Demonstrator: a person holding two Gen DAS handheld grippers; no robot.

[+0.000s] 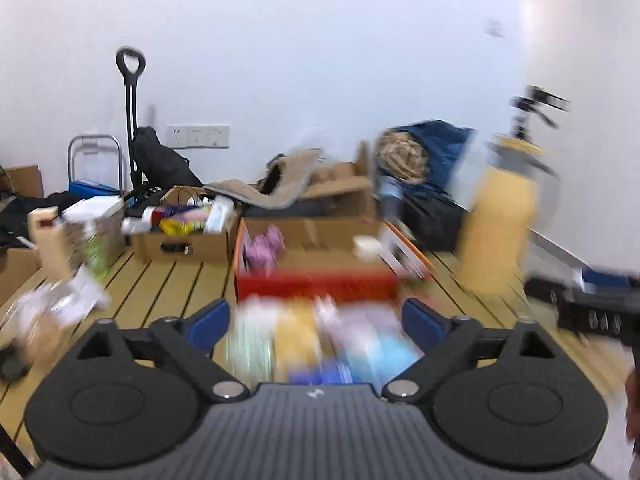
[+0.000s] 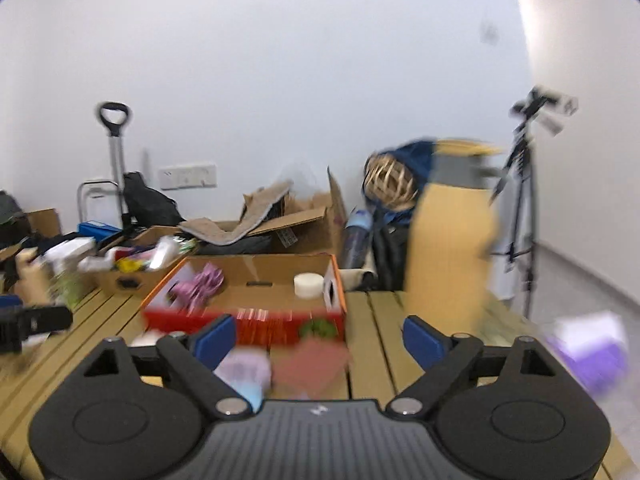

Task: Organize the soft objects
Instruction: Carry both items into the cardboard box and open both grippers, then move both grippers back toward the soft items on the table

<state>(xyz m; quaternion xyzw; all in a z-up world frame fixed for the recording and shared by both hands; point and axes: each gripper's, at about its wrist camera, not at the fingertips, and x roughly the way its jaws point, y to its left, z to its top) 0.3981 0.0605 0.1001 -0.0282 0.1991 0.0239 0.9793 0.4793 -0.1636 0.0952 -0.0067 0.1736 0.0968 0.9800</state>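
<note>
In the left wrist view my left gripper [image 1: 316, 320] is open, its blue pads [image 1: 210, 320] wide apart. A blurred heap of soft items [image 1: 320, 344] in green, yellow, pink and blue lies on the slatted table below, untouched by the pads. Behind it stands a red-fronted cardboard box [image 1: 316, 286] holding a pink fluffy item [image 1: 264, 246]. In the right wrist view my right gripper [image 2: 316, 336] is open and holds nothing. Under it lie a pinkish-red cloth [image 2: 312, 364] and a pale pink and blue item [image 2: 244, 372]. The red box [image 2: 260, 258] holds the pink fluffy item [image 2: 200, 284] and a white round piece [image 2: 308, 285].
A tall yellow container [image 2: 448, 248] stands right of the box, and a purple item [image 2: 592, 356] lies at the table's right edge. Behind are open cartons [image 1: 180, 240] of clutter, a trolley handle [image 1: 130, 64], a blue bag [image 2: 412, 160] and a tripod [image 2: 524, 184].
</note>
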